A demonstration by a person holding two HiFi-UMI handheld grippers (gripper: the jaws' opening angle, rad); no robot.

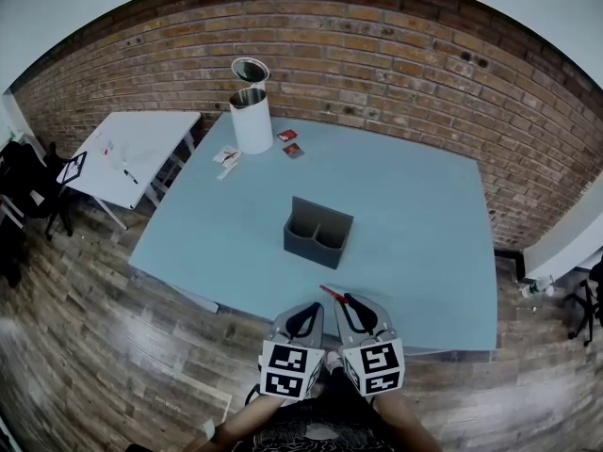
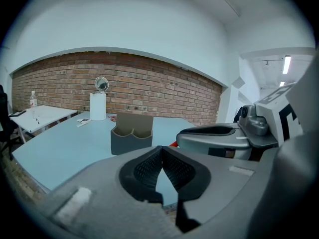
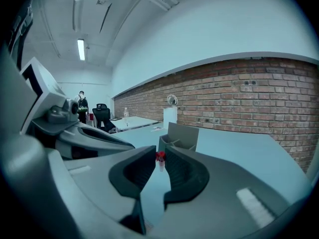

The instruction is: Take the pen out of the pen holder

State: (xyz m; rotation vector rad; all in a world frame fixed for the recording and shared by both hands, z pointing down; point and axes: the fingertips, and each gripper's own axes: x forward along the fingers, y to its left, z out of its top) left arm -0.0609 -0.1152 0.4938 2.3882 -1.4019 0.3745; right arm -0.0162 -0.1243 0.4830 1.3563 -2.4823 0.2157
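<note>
Leftmost, at the far edge of the blue tabletop [image 1: 424, 224], stands a white bin [image 1: 252, 119], well apart from the work. Near edge, left: the left hand-held gripper [image 2: 162, 150] has its jaws together at the tips with nothing between them; it is idle, just beside its partner. Centre: the grey pen holder [image 1: 318, 233] stands upright, ahead of both grippers and slightly left of the right one. Both compartments look empty from above, though the view is small and I would not swear to the corners. Right of that: the pen [image 3: 160, 157], red-ended, is out of the holder and clamped in the right hand-held gripper [image 1: 347, 298]. Key relation: the pen is in the right gripper's own jaws, not toward the holder. Its long axis crosses the jaws, and one end pokes out up and to the left over the near tabletop. The right gripper has it; the left is near but not touching it. Views differ: the right gripper view shows only the pen's red end, pinched at the jaw tips with the holder behind. The head view gives the pen's slant and the gap between pen and holder. The left gripper view catches only a red sliver beside the other gripper.
</note>
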